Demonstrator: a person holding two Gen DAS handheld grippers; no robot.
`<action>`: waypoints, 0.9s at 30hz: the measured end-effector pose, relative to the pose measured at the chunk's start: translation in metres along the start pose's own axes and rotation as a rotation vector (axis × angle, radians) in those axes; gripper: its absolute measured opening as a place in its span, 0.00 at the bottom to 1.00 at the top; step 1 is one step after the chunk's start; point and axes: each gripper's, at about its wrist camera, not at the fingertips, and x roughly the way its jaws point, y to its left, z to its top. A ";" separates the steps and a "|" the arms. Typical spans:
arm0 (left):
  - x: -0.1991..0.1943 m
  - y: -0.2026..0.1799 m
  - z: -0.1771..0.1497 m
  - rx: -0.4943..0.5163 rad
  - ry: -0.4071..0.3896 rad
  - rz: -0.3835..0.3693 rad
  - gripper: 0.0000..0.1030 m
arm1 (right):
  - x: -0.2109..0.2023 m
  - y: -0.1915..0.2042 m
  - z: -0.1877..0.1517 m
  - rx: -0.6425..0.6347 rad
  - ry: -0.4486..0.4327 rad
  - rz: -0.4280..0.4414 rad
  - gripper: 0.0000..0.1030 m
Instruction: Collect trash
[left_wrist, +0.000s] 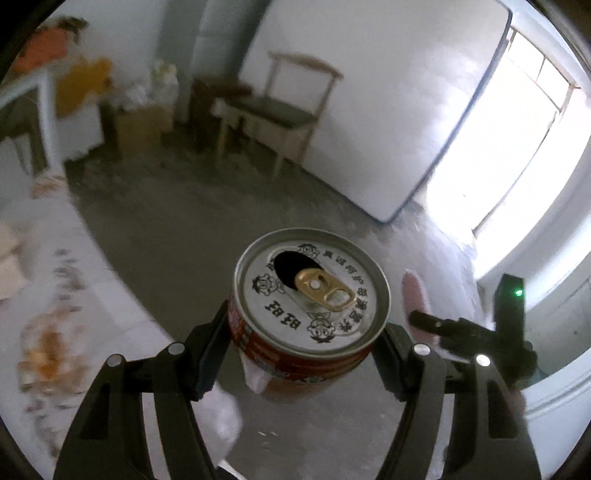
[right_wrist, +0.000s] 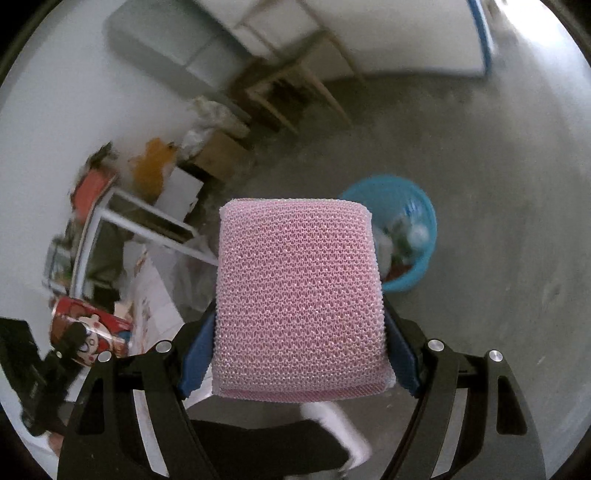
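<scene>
In the left wrist view my left gripper (left_wrist: 301, 339) is shut on a red drink can (left_wrist: 312, 295), upright, its silver lid open with a gold pull tab. The right wrist view is filled by a pink mesh sponge (right_wrist: 301, 299), and my right gripper (right_wrist: 299, 354) is shut on it with its blue pads against both sides. Behind the sponge, on the grey floor, stands a blue trash bin (right_wrist: 410, 229) with rubbish inside. The can (right_wrist: 88, 332) also shows at the lower left of the right wrist view, and the sponge's edge (left_wrist: 415, 295) beside the can in the left one.
A wooden chair (left_wrist: 280, 107) stands by the white wall. A cardboard box (left_wrist: 140, 125) with bags and a white table frame (right_wrist: 140, 221) stand along the wall. A littered white surface (left_wrist: 55, 314) lies at left. A person's dark trouser leg and white shoe (right_wrist: 332, 428) are below the sponge.
</scene>
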 end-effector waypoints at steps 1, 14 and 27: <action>0.013 -0.004 0.003 -0.001 0.023 -0.009 0.65 | 0.009 -0.013 0.002 0.038 0.022 0.009 0.73; 0.181 -0.027 0.058 -0.122 0.212 -0.014 0.74 | 0.109 -0.071 0.073 0.237 0.081 0.031 0.81; 0.160 0.001 0.056 -0.153 0.151 -0.005 0.75 | 0.173 -0.100 0.078 0.216 0.129 -0.055 0.82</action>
